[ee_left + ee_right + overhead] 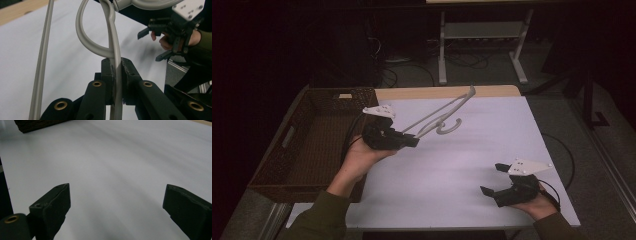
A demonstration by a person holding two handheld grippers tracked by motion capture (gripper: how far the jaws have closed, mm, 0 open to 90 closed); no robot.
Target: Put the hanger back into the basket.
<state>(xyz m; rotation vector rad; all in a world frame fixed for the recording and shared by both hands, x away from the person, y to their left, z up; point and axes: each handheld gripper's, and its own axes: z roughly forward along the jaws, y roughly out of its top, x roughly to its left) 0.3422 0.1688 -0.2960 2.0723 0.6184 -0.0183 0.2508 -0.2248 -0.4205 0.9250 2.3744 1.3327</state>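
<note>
High view
Left gripper (pixel 412 140): raised over the left part of the white table (pixel 472 150), jaws pinching the end of a pale grey clothes hanger (pixel 439 116).
Hanger: off the table, slanting up and away from the gripper toward the far edge, its hook curling down near the middle (a shadow of it falls on the white top).
Wicker basket (pixel 277 165): dark brown, at the table's left side, just beside the left hand (pixel 359 160).
Right gripper (pixel 493 178): low over the near right corner of the table, jaws spread with nothing between them, well apart from the hanger.

Left gripper view
Left gripper (pixel 116 75): both black jaws pressed against one thin bar of the hanger (pixel 113 42), which runs straight up between them.
Hanger: a loop curves off to the left above the jaws; a second straight bar runs up the left of the picture, clear of the jaws.
Right gripper (pixel 160 42): farther off at upper right, held in the other hand (grey plate on top), jaws apart.
Table (pixel 62 62): white surface behind the hanger.

Right gripper view
Right gripper (pixel 116 202): the two black jaws stand wide apart over the table (pixel 120 165), with bare white surface between them.
Basket (pixel 35 125): its dark woven edge sits at the top left corner.
</note>
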